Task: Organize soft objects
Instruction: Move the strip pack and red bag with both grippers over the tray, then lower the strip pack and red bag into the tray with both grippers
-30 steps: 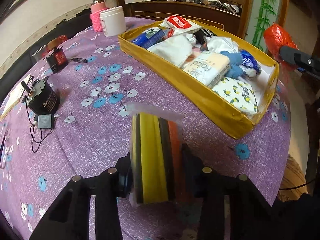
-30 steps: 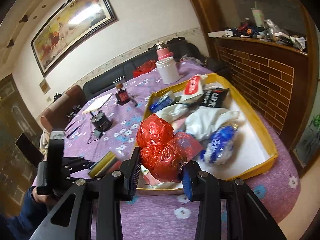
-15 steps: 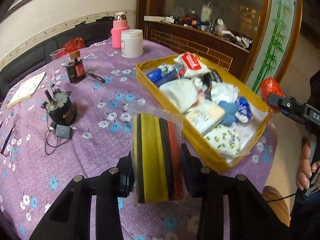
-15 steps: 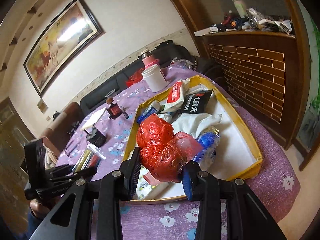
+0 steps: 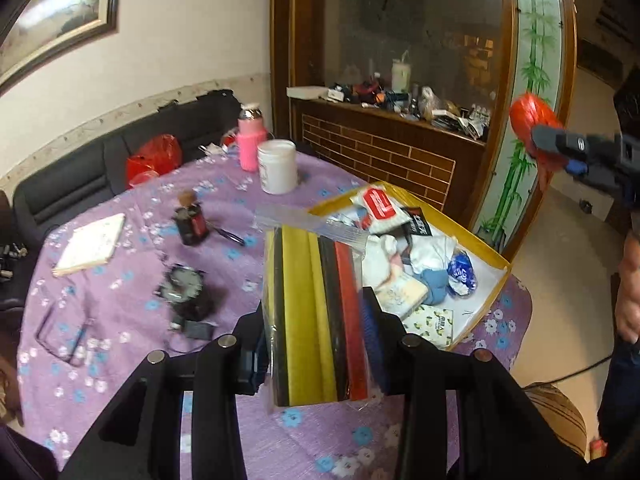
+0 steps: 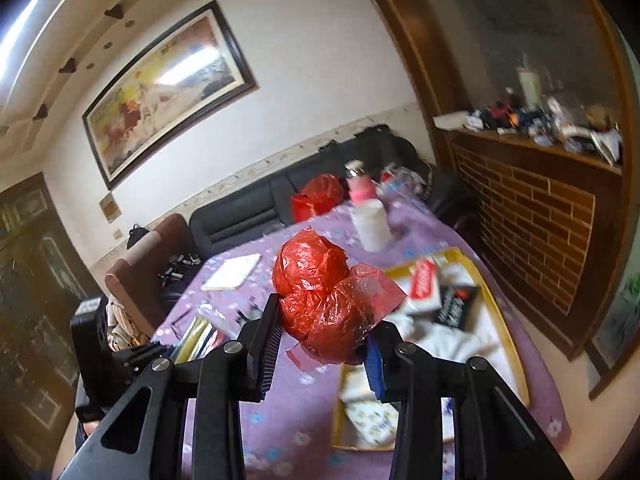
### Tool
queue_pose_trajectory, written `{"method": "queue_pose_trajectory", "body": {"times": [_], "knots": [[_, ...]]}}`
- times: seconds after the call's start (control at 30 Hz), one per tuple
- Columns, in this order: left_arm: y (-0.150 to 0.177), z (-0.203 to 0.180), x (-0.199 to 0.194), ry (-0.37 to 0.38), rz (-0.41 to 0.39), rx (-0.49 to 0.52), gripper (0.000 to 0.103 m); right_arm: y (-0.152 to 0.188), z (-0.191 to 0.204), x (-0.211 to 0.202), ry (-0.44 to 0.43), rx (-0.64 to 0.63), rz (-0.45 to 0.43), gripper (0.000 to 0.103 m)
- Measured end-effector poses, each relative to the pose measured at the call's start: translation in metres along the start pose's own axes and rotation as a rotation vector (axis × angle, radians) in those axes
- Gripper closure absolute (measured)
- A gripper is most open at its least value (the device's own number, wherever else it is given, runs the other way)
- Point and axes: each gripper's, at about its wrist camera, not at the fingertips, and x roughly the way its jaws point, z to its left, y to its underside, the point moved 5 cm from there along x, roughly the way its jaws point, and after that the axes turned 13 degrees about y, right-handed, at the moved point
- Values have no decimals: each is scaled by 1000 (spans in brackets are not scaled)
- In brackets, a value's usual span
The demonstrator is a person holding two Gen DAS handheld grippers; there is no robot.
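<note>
Carry step, judged. Left gripper (image 5: 316, 344) fingers clamp a clear pack of sponges (image 5: 316, 316), low centre of frame, above the tabletop (image 5: 120, 296). Right gripper (image 6: 322, 344) fingers clamp a red bag (image 6: 320, 300), mid-frame. Next: bring both over the tray (image 5: 484, 312), lower right, then release.

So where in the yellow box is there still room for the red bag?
The box has bare white floor at its right end, between the blue ball and the wall. The rest is crowded with packs and cloths. The purple table is bare between the notebook and the bottle.
</note>
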Motion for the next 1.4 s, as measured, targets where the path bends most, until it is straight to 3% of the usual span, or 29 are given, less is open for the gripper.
{"method": "queue_pose_trajectory", "body": {"times": [0.23,0.4,0.57,0.7,0.83,0.97,1.27,1.4], "knots": [[-12,18,-56,-36,-56,7,64,-38,71,-35,-25,-99,-77,63],[-16,40,-110,-96,-116,-4,64,-67,111,-62,-146,-72,-58,63],[-15,59,-157,-143,-143,-24,64,-83,144,-90,-133,-127,-127,63],[-11,61,-162,-150,-128,-25,64,-73,146,-84,-115,-145,-97,63],[-11,51,-143,-110,-110,-23,64,-47,117,-48,-98,-117,10,62],[-18,30,-100,-17,-78,-23,64,-22,76,-5,-46,-90,116,62],[-25,-43,51,209,68,-17,64,19,-48,97,91,15,283,63],[-16,-67,124,232,147,-13,64,36,-85,134,145,44,331,63]]}}
